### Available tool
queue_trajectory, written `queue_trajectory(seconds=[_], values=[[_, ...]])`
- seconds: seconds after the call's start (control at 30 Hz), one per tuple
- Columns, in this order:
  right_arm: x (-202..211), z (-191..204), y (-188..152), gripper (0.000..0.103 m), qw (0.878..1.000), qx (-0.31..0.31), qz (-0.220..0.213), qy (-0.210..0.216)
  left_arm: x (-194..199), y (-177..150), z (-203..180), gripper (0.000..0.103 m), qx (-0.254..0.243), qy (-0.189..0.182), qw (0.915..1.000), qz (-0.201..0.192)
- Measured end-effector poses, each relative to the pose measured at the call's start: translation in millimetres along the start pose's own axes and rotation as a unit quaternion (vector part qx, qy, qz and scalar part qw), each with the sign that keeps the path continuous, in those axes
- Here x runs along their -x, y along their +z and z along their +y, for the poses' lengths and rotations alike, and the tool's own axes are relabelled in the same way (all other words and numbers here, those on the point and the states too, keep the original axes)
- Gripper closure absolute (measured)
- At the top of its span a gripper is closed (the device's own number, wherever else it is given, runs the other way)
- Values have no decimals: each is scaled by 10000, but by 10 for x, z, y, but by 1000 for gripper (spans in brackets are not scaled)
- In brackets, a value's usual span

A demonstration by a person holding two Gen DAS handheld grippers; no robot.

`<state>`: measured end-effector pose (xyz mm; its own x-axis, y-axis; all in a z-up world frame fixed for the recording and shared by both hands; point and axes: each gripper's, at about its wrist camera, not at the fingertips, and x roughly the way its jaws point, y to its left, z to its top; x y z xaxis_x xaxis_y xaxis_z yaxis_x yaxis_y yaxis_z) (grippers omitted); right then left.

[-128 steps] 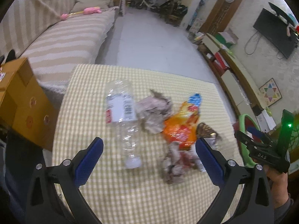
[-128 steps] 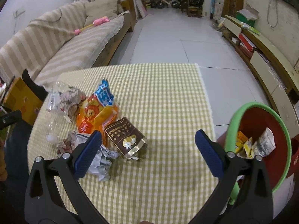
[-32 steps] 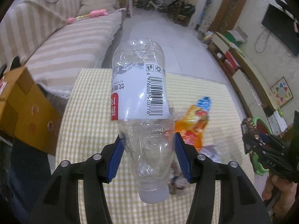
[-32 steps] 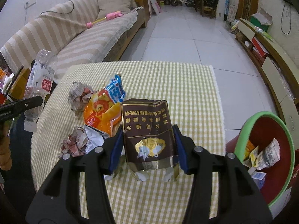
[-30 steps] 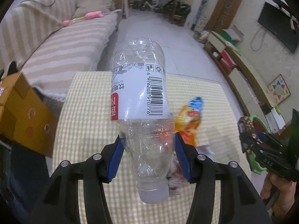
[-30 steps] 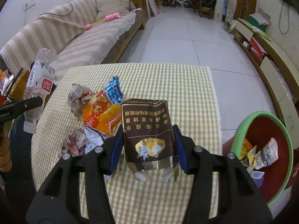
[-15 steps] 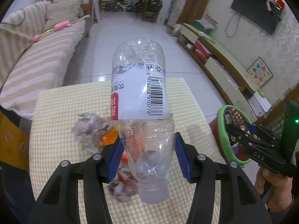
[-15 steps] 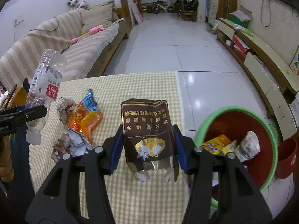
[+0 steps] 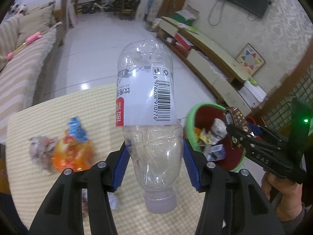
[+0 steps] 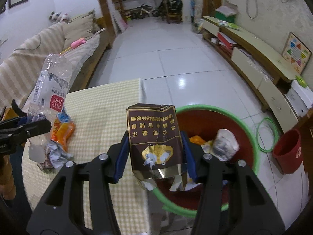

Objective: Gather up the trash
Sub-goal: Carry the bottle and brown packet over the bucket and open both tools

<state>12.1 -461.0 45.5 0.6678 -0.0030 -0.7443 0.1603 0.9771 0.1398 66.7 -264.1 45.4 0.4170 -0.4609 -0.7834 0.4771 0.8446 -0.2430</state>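
**Two pieces heading for the bin**

The left tool (image 9: 154,166) is gripping the clear bottle (image 9: 148,117) above the desk (image 9: 58,107). The right tool (image 10: 155,154) is clamping the brown packet (image 10: 154,135), hanging over the green-rimmed bin (image 10: 248,129). Behind the left tool, an orange wrapper (image 9: 72,152) and crumpled paper (image 9: 40,149) are lying uncollected.

Left gripper (image 9: 154,163) has its blue pads squeezing a clear plastic bottle (image 9: 148,117), cap end toward the camera. Checkered table (image 9: 49,186) underneath, with an orange snack bag (image 9: 72,154) and crumpled paper (image 9: 40,149) off to the left. On the right, the right gripper (image 9: 233,131) holds a brown packet (image 9: 235,117) over the green-rimmed bin (image 9: 190,129).
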Motion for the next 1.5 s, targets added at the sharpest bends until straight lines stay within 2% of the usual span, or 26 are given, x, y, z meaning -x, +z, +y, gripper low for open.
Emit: queue_trajectory(seconds=[0.13,0.4,0.57,0.9,1.2,1.23,1.3,1.33,1.37,1.5], values=[[40,-299,-36,54,9996,-243,-4,-142,-131,58,-285,53,-122,-254,9996,68],[80,-631,-150,54,9982,-472,24,-364,-381,145,-822,53,-350,-745,9963,235],[56,-822,-235,54,9971,-636,68,-419,-534,170,-1069,52,-476,-907,9941,366],[-39,-957,-343,54,9958,-823,157,-366,-800,218,-1437,52,-719,-955,9912,566],[-69,-983,-339,53,9959,-833,235,-275,-903,238,-1477,51,-728,-936,9911,598],[-68,-972,-344,52,9959,-817,224,-311,-898,234,-1448,50,-710,-919,9915,584],[-74,-971,-360,39,9956,-820,219,-407,-894,239,-1387,25,-567,-904,9930,515],[-78,-972,-367,31,9953,-844,218,-411,-878,238,-1350,20,-511,-917,9933,481],[-84,-972,-372,27,9952,-854,218,-425,-874,241,-1320,16,-456,-911,9938,452],[-87,-950,-385,16,9949,-864,212,-471,-820,244,-1159,12,-284,-821,9955,378]])
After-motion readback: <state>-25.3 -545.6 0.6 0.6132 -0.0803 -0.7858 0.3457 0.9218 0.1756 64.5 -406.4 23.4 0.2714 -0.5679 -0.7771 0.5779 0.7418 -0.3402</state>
